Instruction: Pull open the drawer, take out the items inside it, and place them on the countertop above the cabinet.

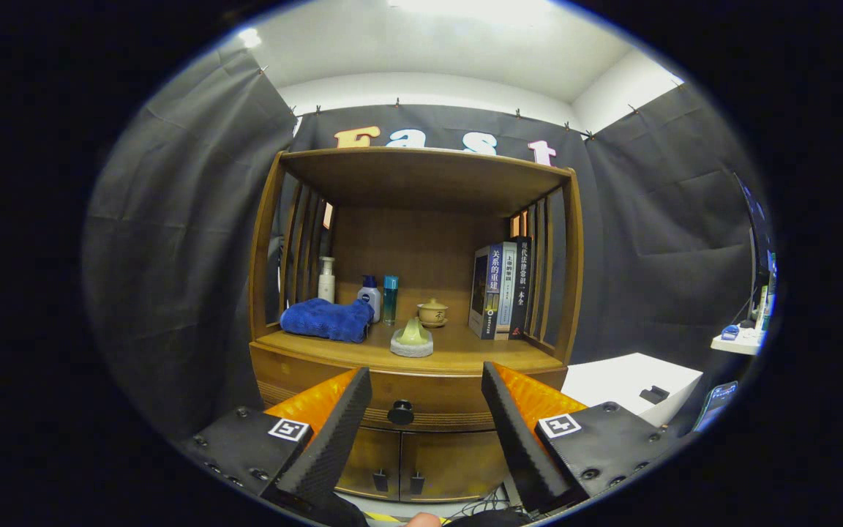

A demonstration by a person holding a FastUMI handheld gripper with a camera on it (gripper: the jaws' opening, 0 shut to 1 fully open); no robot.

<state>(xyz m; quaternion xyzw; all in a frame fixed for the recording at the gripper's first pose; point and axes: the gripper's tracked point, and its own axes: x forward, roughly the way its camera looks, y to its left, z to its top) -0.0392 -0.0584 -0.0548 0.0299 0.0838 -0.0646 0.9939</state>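
The wide brown wooden drawer [421,406] sits flush and closed in the front of the brown wooden cabinet [410,351], just under the countertop [458,353]. Its one small dark round knob [401,413] is at the middle of the front, and that is the only place to take hold. Expect a stiff, fairly heavy front that slides straight toward you. The knob is small and smooth, so it could slip out unless both fingers close squarely on its sides. What lies inside the drawer is hidden, so you cannot judge how it will handle.

Your gripper [421,417] is held near the cabinet, its fingers spread wide apart and holding nothing. The knob shows between them, beyond the tips and a little left of centre, with neither finger touching it.

On the countertop, toward the left, lie a folded blue cloth [326,320], a white pump bottle [326,279] and two small blue bottles [380,296]. In the middle are a pale green cone on a white base [412,338] and a small tan lidded cup [432,312]. A row of upright books [500,289] stands on the right.

With the drawer shut, this fits either items waiting inside or some of those already set above.
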